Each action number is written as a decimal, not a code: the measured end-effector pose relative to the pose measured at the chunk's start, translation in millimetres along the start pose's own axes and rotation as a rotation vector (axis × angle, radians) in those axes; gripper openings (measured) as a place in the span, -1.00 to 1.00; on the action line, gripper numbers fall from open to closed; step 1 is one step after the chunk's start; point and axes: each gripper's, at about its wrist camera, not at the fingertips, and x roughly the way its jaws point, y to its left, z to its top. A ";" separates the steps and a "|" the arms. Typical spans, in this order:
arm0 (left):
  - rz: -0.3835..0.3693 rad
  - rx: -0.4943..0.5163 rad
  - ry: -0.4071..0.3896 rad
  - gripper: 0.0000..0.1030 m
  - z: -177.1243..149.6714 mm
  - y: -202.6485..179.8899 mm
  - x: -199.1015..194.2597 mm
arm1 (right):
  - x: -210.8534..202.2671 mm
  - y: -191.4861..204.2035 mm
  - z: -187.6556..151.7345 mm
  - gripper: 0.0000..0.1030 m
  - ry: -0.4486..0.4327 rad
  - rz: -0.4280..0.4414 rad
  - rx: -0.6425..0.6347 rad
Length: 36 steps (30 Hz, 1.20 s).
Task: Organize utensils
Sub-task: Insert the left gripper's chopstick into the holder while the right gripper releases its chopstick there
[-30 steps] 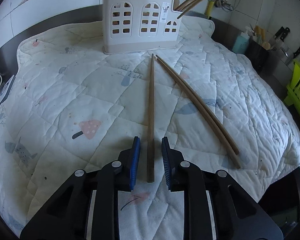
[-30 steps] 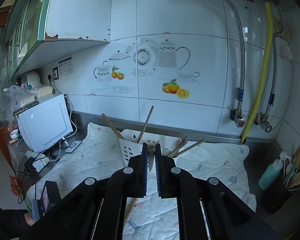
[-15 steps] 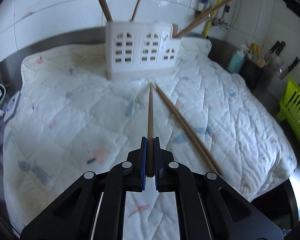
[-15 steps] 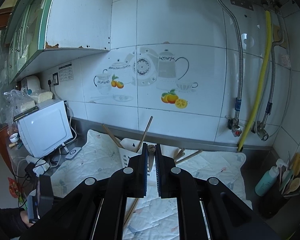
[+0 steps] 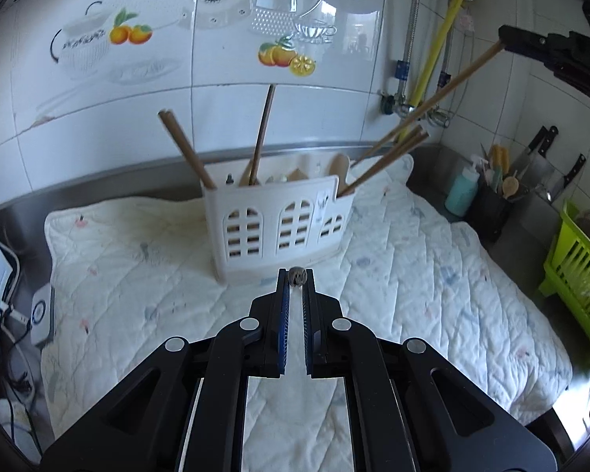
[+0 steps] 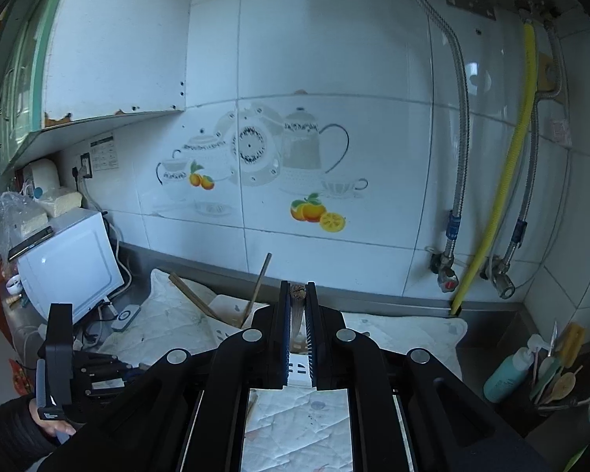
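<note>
Left gripper (image 5: 297,277) clamped on a chopstick (image 5: 297,276), seen end-on, axis aimed at the white utensil caddy (image 5: 279,228) directly ahead and below. Right gripper (image 6: 298,293) also pinches a chopstick (image 6: 298,292), farther back.

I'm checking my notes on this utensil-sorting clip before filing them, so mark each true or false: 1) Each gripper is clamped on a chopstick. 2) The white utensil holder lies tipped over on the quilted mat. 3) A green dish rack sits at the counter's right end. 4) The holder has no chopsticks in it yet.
1) True. The left gripper and the right gripper each pinch a chopstick end between shut jaws.
2) False. The white utensil holder stands upright on the quilted mat.
3) True. The green dish rack is at the right edge.
4) False. Several chopsticks already lean in it.
</note>
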 end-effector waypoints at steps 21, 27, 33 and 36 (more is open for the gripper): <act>0.018 0.059 -0.223 -0.91 118.4 -4.4 -50.3 | 81.6 -14.6 -6.0 -0.68 0.124 0.009 0.028; 0.088 0.064 -0.318 -0.91 162.4 1.5 -60.5 | 64.7 -10.4 -9.5 -0.59 0.089 0.015 0.000; 0.136 0.029 -0.279 -0.91 170.8 18.5 -28.7 | 50.6 -3.6 -25.6 -0.57 0.067 0.045 -0.018; 0.146 -0.007 -0.235 -0.90 162.9 28.8 -7.8 | 43.5 0.5 -37.9 -0.54 0.060 0.056 -0.032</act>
